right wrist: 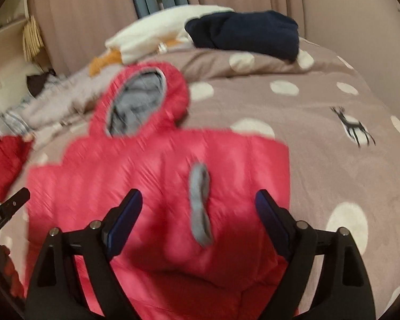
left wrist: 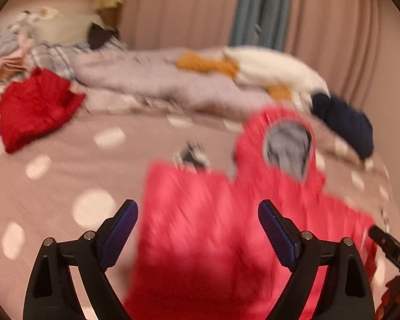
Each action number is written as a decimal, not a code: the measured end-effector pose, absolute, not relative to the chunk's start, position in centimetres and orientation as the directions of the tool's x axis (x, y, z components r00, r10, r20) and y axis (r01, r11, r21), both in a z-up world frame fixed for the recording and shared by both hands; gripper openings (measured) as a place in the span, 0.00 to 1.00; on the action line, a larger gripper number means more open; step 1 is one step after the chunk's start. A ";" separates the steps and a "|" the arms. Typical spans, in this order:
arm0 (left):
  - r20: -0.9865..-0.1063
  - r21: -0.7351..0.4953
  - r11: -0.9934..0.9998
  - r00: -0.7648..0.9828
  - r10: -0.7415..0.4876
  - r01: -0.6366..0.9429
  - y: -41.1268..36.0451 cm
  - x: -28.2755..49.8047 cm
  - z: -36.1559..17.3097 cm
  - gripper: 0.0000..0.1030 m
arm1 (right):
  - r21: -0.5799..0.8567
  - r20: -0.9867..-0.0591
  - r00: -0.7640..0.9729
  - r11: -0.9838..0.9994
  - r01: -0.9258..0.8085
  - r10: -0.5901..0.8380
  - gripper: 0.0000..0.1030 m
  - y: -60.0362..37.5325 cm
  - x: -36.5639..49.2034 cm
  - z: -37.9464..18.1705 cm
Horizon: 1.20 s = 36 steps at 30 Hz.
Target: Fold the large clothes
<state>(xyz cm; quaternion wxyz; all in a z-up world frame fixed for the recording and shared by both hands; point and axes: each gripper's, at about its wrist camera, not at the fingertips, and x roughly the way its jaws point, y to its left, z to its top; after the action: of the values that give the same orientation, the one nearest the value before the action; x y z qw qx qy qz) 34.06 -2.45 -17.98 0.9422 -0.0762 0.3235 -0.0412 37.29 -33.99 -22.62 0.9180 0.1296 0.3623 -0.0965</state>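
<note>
A bright pink padded jacket [left wrist: 213, 186] [right wrist: 120, 173] lies spread flat on the bed, its grey-lined hood [left wrist: 288, 149] [right wrist: 138, 101] pointing away from me. My left gripper [left wrist: 197, 205] hovers open above the jacket's left half, and nothing sits between its blue pads. Over the jacket's body my right gripper [right wrist: 198, 194] also stands open, with a grey fabric strip [right wrist: 200, 208] on the jacket showing below the gap, not pinched. Both views are motion-blurred. The right gripper's tip [left wrist: 392, 245] shows at the right edge of the left wrist view.
The bed cover [left wrist: 53, 186] [right wrist: 320, 133] is taupe with white dots. A red garment [left wrist: 34, 106] [right wrist: 5, 160] lies at the left, a navy one [left wrist: 344, 122] [right wrist: 245, 34] and a white-and-mustard one [left wrist: 266, 64] [right wrist: 157, 34] at the back on a crumpled quilt [left wrist: 146, 80]. Curtains hang behind.
</note>
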 end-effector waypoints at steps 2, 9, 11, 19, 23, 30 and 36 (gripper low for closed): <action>-0.552 -0.185 0.980 0.833 -0.043 -0.071 -0.5 34.1 -16.1 0.89 | 0.138 -0.644 0.759 0.961 0.241 -0.098 0.95 -33.5 38.9 -20.4; -0.517 -0.201 0.940 0.845 0.138 -0.276 6.4 36.0 -15.3 0.90 | 0.234 -0.642 0.767 0.954 0.186 0.008 1.00 -34.8 50.5 -18.7; -0.533 -0.203 0.914 0.823 0.197 -0.350 8.4 36.4 -15.9 0.90 | 0.259 -0.665 0.747 0.945 0.199 0.025 0.99 -35.2 53.8 -20.0; -0.585 -0.184 0.875 0.765 0.268 -0.447 14.0 38.4 -20.4 0.90 | 0.250 -0.732 0.681 0.922 0.295 -0.019 0.89 -36.4 63.2 -25.3; -0.618 -0.180 0.870 0.741 0.263 -0.458 15.0 38.6 -22.2 0.90 | 0.280 -0.759 0.650 0.911 0.303 0.017 0.63 -37.0 65.4 -27.3; -0.648 -0.145 0.866 0.707 0.282 -0.478 15.2 38.0 -22.7 0.90 | 0.344 -0.568 0.820 0.925 0.163 0.067 0.06 -35.7 60.9 -20.8; -0.635 -0.176 0.889 0.739 0.226 -0.423 12.3 36.1 -21.0 0.90 | 0.228 -0.457 0.872 0.971 -0.077 0.177 0.07 -31.3 48.1 -15.7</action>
<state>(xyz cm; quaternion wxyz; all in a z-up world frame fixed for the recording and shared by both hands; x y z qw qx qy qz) 36.14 12.33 -21.02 0.9193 -0.1563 0.3152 0.1765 48.11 -31.32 -15.67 0.9621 0.1019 0.2443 0.0659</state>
